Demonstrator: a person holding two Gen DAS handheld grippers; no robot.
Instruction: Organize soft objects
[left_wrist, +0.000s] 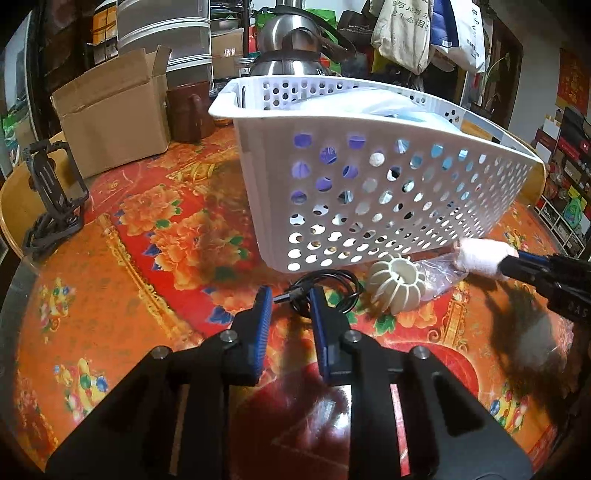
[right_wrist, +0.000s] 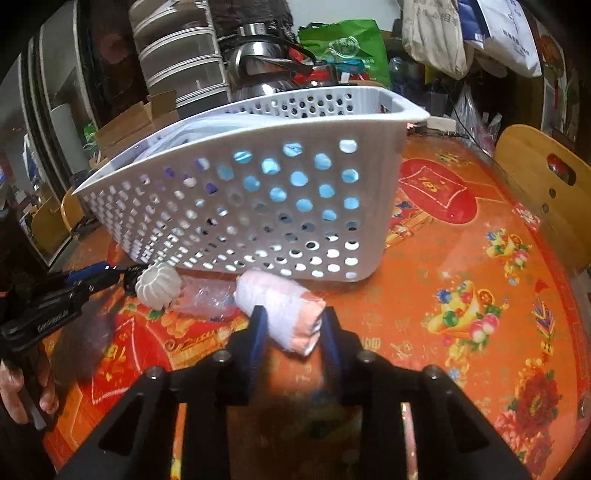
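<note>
**Towel roll pinched, basket waiting just behind**

On the far left of the round table with its red-and-orange flowered cloth (left_wrist: 110, 280) stands an open brown cardboard box (left_wrist: 110, 122), with a dark plastic frame (left_wrist: 55, 199) nearer the edge. Moving right, the left gripper (left_wrist: 291, 299) hovers low over a coiled black cable (left_wrist: 325, 291); its blue pads stand a little apart with nothing pressed between them, only the cable's plug lying near the gap. Just right of the cable sits a ribbed cream plastic ball (left_wrist: 397, 286) beside a crumpled clear plastic bag (left_wrist: 439, 277).

Further right, the right gripper (right_wrist: 293, 328) is clamped on a rolled pink-and-white towel (right_wrist: 280, 310), one pad on each side of its near end. Whether the roll is lifted off the cloth I cannot tell; it lies just in front of the white perforated plastic basket (right_wrist: 258, 214), close to its wall.

That basket already holds things: blue, purple and pale shapes show through its holes. So I judge the sorting well begun. What remains, as far as I can see, is carrying this roll over the rim, and perhaps the bag.
</note>
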